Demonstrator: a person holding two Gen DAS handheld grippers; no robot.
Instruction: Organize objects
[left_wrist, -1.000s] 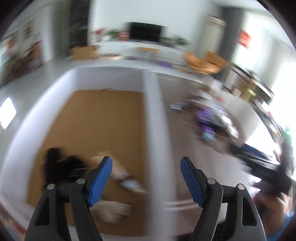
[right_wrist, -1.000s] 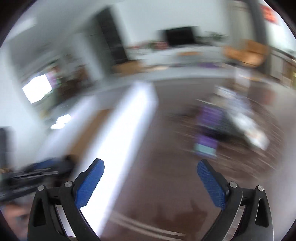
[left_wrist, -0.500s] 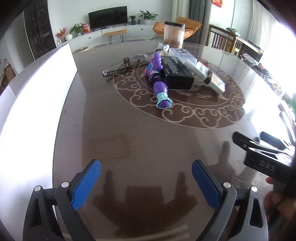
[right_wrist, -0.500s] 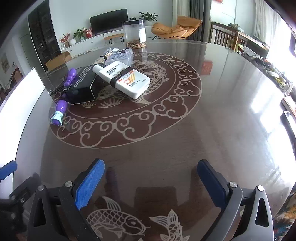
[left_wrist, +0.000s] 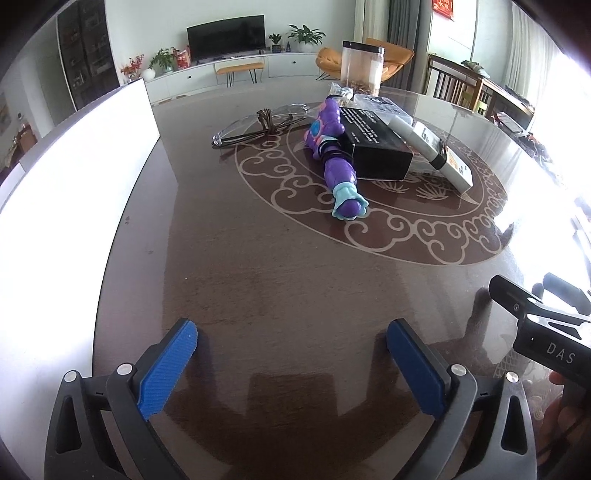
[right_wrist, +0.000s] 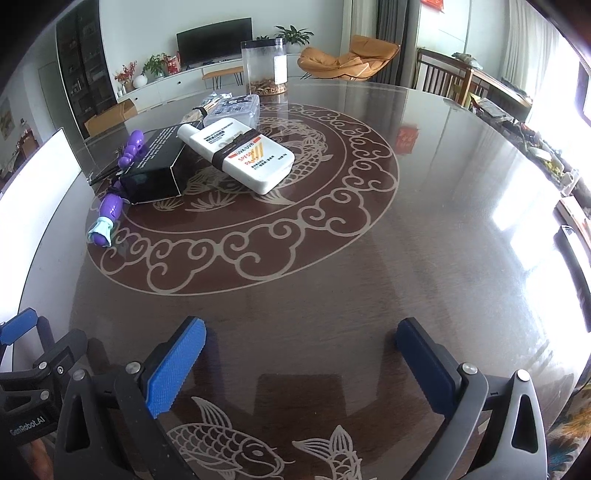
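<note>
Left wrist view is showing the clutter sitting bunched in the middle of the table (left_wrist: 295, 288), on the scroll-pattern inlay, none of it sorted yet. The purple toy (left_wrist: 334, 155) is lying nearest the grippers with its teal-collared end pointing this way, its side touching the black box (left_wrist: 373, 147). The white sunscreen bottle (right_wrist: 240, 157) is leaning across the box top, so it is resting tilted, not flat. Behind that: a clear plastic case (right_wrist: 232, 107), a tall clear jar (right_wrist: 264, 66) standing upright with brown contents at the bottom, and clear glasses (left_wrist: 258, 123) with a brown cord lying left of the toy. A white bin wall (left_wrist: 74, 177) is running along the table's left edge, likely the drop-off for sorted items.

The left gripper (left_wrist: 291, 365) is hanging low over bare table, jaws opening to full spread, nothing between them. The right gripper (right_wrist: 301, 365) is also spread and empty, just beside the left one, over the carp inlay. Both are well short of the pile, looking like a staging pose ahead of a first pick. The toy looks the easiest start: closest, and nothing is stacked on it.
</note>
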